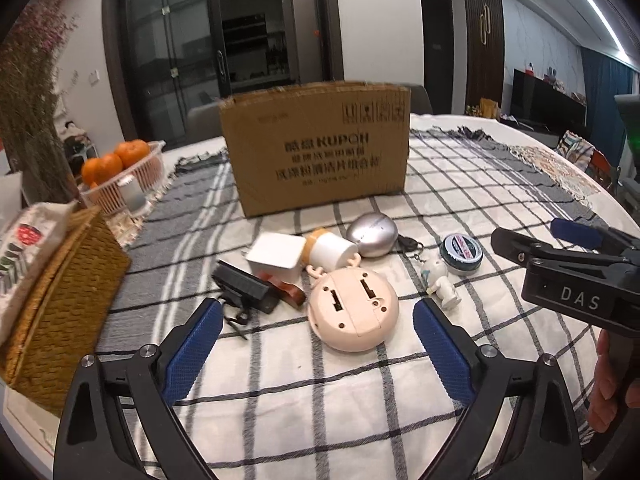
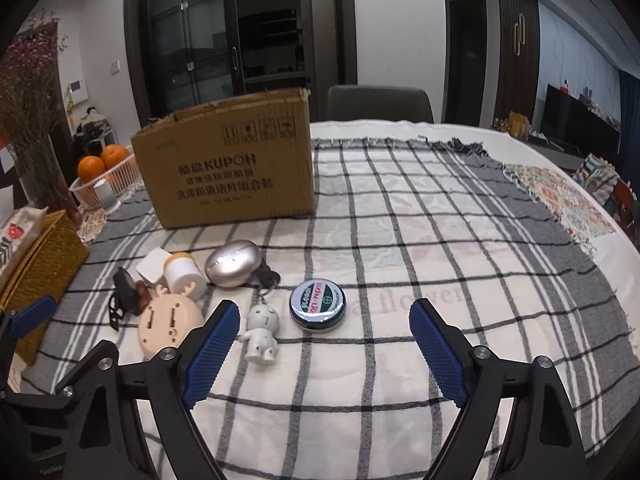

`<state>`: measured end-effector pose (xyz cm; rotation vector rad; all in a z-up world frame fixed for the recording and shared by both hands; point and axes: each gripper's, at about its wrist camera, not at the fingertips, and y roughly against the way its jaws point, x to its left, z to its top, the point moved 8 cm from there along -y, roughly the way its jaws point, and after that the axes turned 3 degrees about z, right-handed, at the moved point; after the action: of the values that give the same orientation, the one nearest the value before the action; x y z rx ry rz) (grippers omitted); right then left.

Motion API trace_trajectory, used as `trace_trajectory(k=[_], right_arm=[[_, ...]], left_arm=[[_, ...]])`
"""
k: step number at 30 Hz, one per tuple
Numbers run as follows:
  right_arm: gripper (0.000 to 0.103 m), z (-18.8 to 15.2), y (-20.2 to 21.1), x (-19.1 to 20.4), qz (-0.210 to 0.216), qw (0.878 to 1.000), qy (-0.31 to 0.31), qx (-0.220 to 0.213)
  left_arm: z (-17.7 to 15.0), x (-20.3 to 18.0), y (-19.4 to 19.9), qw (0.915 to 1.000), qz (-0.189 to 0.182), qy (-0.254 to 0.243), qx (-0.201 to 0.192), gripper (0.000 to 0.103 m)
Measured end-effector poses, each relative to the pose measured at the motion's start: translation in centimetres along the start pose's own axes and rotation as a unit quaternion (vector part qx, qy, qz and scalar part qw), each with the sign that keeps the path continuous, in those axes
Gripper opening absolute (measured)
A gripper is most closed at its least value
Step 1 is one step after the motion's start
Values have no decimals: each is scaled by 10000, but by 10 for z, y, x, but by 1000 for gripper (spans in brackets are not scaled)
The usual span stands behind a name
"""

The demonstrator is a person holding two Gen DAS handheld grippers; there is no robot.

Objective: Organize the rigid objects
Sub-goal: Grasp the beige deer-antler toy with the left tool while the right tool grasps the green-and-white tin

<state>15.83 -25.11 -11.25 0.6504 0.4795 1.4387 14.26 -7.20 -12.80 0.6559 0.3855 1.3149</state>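
Observation:
A cluster of small objects lies on the checked cloth in front of a cardboard box (image 1: 316, 148) (image 2: 228, 168). My left gripper (image 1: 318, 314) stands open, its blue pads either side of a round cream disc (image 1: 354, 314) without touching it. Behind the disc are a white block (image 1: 276, 256), a white and tan cup (image 1: 330, 250), a silver oval case (image 1: 372, 234) and a black device (image 1: 244, 292). My right gripper (image 2: 322, 322) is open just short of a round green tin (image 2: 317, 306), with a white figurine keychain (image 2: 261, 338) by its left pad.
A woven basket (image 1: 60, 308) sits at the left table edge, with a bowl of oranges (image 1: 120, 172) behind it. Dried flowers (image 1: 28, 120) stand at far left. A chair (image 2: 380, 104) is behind the table. A person's hand (image 1: 612, 384) holds the right gripper's handle.

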Motion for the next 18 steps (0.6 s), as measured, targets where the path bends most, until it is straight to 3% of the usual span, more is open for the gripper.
trace_trajectory(k=[6,18], right_arm=[[79,-13,-30,-10,45,9988,-181,464],[71,-22,-68,-11,117,9953,-150,951]], left_arm=[[-7,-7,-28,9993,-161,6,345,92],[-19,-15,-65,9944,-507,155,915,88]])
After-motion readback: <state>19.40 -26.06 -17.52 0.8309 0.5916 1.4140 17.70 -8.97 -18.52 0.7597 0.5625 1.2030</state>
